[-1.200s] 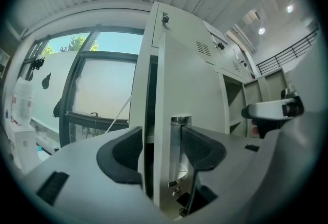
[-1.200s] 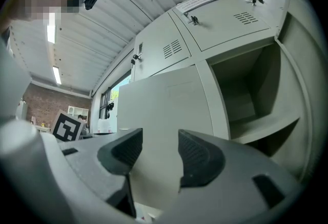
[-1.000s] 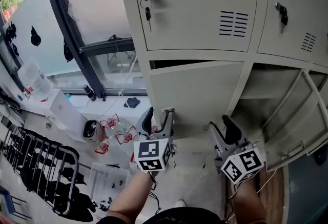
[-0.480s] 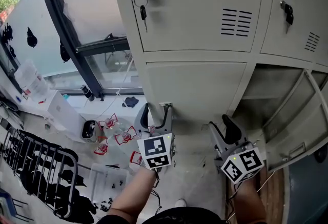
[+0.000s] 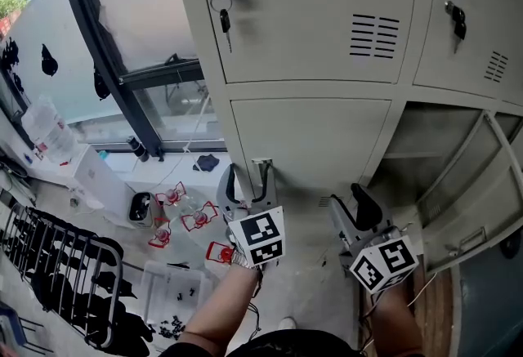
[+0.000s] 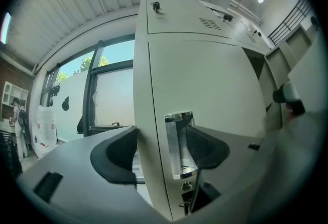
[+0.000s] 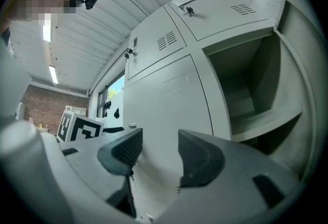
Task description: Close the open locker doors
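Note:
The lower left locker door (image 5: 310,143) lies flush in its frame. My left gripper (image 5: 249,181) is at that door's left edge. In the left gripper view its jaws have just been opening: the left gripper (image 6: 161,154) is open, with the chrome handle (image 6: 179,141) and the locker's corner between the pads. The lower right locker (image 5: 429,143) stands open, its door (image 5: 482,200) swung out to the right. My right gripper (image 5: 350,204) hangs open and empty in front of the post between the two lower lockers. The right gripper (image 7: 159,154) faces the shut door, with the open compartment (image 7: 246,79) to the right.
Both upper doors are shut, with keys (image 5: 222,16) in their locks. A dark window frame (image 5: 122,78) runs left of the lockers. On the floor at left lie a black wire rack (image 5: 57,265), white boxes (image 5: 98,176) and small red items (image 5: 184,216).
The lower left door, ajar one second ago with a gap along its top, is now flush. My left gripper has rolled and its marker cube has shifted right. The right gripper has not moved.

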`<state>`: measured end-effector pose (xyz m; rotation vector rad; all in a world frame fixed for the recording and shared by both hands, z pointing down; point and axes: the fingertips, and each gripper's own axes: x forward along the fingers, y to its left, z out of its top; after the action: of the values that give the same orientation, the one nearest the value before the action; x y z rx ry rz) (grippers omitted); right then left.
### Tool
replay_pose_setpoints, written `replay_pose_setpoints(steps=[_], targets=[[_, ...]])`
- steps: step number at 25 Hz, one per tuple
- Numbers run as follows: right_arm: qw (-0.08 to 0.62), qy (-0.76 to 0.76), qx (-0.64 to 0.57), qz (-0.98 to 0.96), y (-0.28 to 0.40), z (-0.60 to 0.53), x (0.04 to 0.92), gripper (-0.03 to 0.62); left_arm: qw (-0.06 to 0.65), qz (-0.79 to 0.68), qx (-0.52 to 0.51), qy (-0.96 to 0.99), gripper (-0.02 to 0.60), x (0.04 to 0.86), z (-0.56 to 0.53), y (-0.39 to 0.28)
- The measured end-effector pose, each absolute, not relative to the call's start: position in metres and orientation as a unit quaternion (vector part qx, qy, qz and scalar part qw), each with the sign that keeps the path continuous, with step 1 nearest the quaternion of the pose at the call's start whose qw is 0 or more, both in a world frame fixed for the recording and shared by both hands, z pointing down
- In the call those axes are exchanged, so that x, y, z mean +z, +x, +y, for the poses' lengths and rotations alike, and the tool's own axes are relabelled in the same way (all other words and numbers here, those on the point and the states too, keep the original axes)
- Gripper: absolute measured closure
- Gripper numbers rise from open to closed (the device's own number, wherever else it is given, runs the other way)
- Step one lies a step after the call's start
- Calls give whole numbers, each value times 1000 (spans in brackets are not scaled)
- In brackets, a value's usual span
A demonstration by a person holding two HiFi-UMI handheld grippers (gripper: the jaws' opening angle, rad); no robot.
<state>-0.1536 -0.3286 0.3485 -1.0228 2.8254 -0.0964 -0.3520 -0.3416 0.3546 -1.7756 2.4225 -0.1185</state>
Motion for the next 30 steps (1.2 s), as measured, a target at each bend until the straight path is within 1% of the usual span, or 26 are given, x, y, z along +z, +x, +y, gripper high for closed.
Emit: replay_pose_setpoints(steps=[15,20,22,30], targets=[[72,-339,-36,937,-139,-327,347,390,60,798,-38,-598,291,355,-341,-350],[73,-338,-38,938,-138,-325,348,390,48,786,-36,-615,260,356,-339,-348],[74,-337,-39,938,-138,-325,348,390,51,776,-39,-628,221,355,-336,-341],[78,-343,-36,936,-133,-319,347,389,83,735,-41,-672,216,346,-316,-295]])
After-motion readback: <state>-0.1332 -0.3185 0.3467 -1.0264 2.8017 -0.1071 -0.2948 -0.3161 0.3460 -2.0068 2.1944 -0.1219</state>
